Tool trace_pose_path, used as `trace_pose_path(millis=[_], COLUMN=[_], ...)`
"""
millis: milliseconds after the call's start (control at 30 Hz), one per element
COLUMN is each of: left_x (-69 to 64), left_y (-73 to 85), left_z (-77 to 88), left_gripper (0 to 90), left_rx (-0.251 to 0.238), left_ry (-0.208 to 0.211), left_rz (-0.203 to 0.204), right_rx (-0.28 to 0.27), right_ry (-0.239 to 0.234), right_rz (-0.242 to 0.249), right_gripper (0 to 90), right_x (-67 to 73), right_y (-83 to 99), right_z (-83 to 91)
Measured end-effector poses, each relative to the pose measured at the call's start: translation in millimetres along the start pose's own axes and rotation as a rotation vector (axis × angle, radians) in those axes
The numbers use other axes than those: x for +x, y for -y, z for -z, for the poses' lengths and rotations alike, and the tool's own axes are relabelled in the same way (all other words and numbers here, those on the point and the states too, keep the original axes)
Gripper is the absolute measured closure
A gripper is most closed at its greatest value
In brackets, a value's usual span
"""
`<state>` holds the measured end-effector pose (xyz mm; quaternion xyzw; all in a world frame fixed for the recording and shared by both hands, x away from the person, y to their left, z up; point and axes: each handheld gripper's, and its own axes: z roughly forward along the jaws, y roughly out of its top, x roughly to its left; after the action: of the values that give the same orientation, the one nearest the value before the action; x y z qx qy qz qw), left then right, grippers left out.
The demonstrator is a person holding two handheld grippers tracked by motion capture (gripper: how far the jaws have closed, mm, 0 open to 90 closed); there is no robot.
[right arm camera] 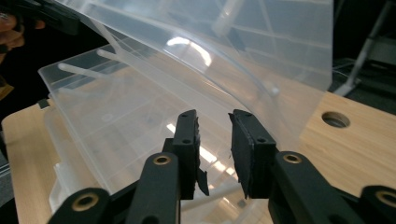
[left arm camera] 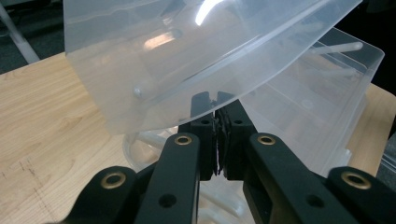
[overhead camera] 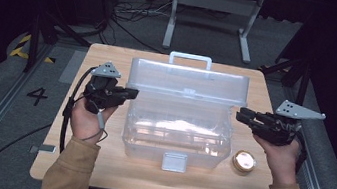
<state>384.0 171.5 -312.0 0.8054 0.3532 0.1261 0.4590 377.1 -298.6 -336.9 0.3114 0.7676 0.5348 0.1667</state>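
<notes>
Pinching the raised lid (left arm camera: 187, 60) edge, your left gripper (left arm camera: 218, 109) props the clear box (overhead camera: 176, 131) open; your right gripper (right arm camera: 214, 128), jaws slightly parted and empty, waits beside the lid's opposite end.

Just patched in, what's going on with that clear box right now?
A person is working on a clear plastic box on the wooden table, one gripper on each side. Its lid stands raised. The left gripper is pinched shut on the lid's edge, holding it. The right gripper has its jaws apart at the lid's other end, gripping nothing. A small round gold tin sits on the table beside the box.
</notes>
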Motion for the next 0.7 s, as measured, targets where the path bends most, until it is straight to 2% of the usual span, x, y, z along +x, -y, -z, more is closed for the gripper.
trace_pose_path(millis=[167,233,367,500,600,700], left_x=[3.9,4.4,5.3,6.8,8.9,10.0], left_y=[-2.6,-3.7,-7.0,-9.8,-11.5,-13.3], left_z=[-1.9,-2.8,-5.6,-7.0,-7.4,-8.0], left_gripper=[86.0,85.8,85.2,84.3,84.3,84.3], left_rx=[-0.002,-0.004,-0.007,-0.014,-0.021,-0.025], left_ry=[0.015,0.01,0.008,0.009,0.008,0.002], left_rz=[0.0,-0.003,-0.01,-0.014,-0.015,-0.021], right_rx=[-0.015,-0.034,-0.032,-0.026,-0.026,-0.041], right_ry=[0.049,0.083,0.138,0.163,0.159,0.205], right_rz=[-0.004,0.002,-0.015,-0.036,-0.055,-0.072], right_gripper=[63.5,57.3,57.1,58.8,58.9,57.3], right_x=[1.7,1.9,1.9,5.8,8.1,12.4], right_y=[1.8,3.6,8.7,12.7,13.4,10.9], right_z=[7.9,10.7,12.7,9.2,7.3,5.5])
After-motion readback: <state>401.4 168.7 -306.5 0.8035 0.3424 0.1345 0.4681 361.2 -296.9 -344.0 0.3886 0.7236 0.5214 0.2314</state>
